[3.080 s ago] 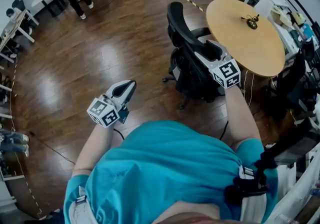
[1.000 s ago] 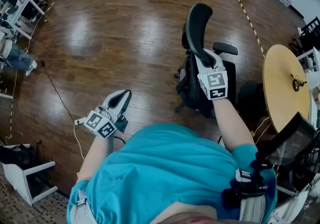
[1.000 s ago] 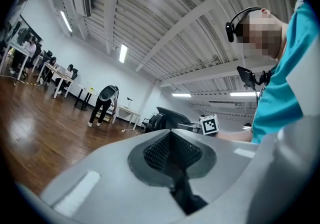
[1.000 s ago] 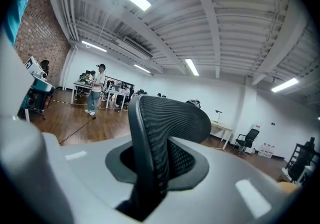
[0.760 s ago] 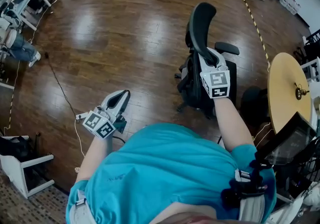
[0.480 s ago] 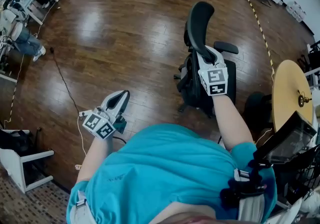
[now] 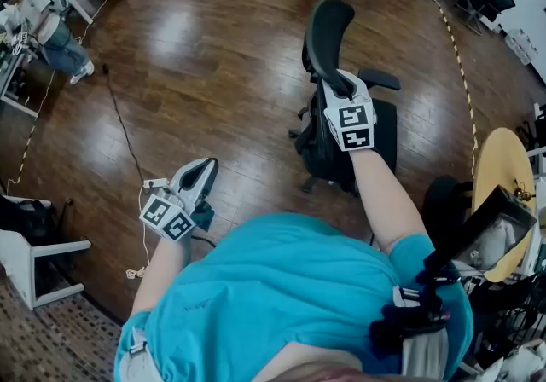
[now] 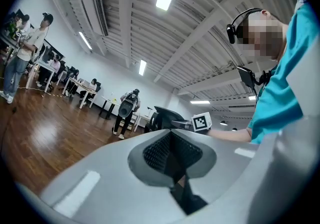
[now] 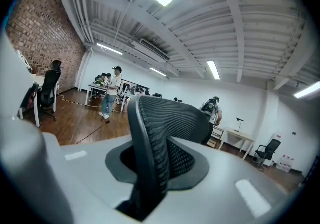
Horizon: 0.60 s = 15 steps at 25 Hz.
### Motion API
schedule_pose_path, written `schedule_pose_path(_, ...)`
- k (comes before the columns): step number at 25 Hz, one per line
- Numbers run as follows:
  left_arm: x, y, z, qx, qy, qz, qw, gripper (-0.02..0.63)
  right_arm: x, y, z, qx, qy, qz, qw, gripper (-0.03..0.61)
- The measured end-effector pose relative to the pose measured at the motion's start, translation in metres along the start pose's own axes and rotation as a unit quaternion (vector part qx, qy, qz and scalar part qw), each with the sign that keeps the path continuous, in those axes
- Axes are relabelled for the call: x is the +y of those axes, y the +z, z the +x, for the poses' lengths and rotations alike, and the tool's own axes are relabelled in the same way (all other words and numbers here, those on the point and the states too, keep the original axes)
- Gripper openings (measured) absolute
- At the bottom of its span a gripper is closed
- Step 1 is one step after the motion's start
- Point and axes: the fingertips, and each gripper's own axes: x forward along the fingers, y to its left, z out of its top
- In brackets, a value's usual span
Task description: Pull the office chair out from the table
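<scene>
Head view. Office chair (image 7: 345, 129), black, on castors, out on open wooden floor (image 7: 213, 39). Well apart from round table (image 7: 493, 163), which shows only as a strip at the right edge, partly behind dark equipment.

Progress, as judged: pulling-out largely done, with clear floor between chair and table. Left over: perhaps a last stretch of travel, then release of the back.

Right gripper (image 7: 337, 89): clamped on the top rim of the mesh back (image 9: 157, 128). Jaws partly closed, with the mesh edge standing between the pads. Arm stretched forward to it.

Left gripper (image 7: 203, 171): jaws together, nothing between them. Held over bare floor to the left of the chair, touching nothing, near a loose cable (image 7: 130, 141).

Against the earlier frames:
- About three seconds back: chair close against the table's rim, the whole tabletop in view at upper right.
- One second back: chair already off the table, about half the top visible at the right.
- Now: chair further out on the floor, table nearly out of frame.
- Grip on the back the same throughout.
- Left gripper shut and idle throughout, carried along at the person's side.
</scene>
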Motion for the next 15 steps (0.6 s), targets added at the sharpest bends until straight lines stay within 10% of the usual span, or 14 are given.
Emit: schedule_pose_path(15,0.063,0.01,-0.06,-0.021,0.048,0.0,0.9986,0.109,0.118,0.036,0.138,0.023,0.074,-0.004,0.997,0.089)
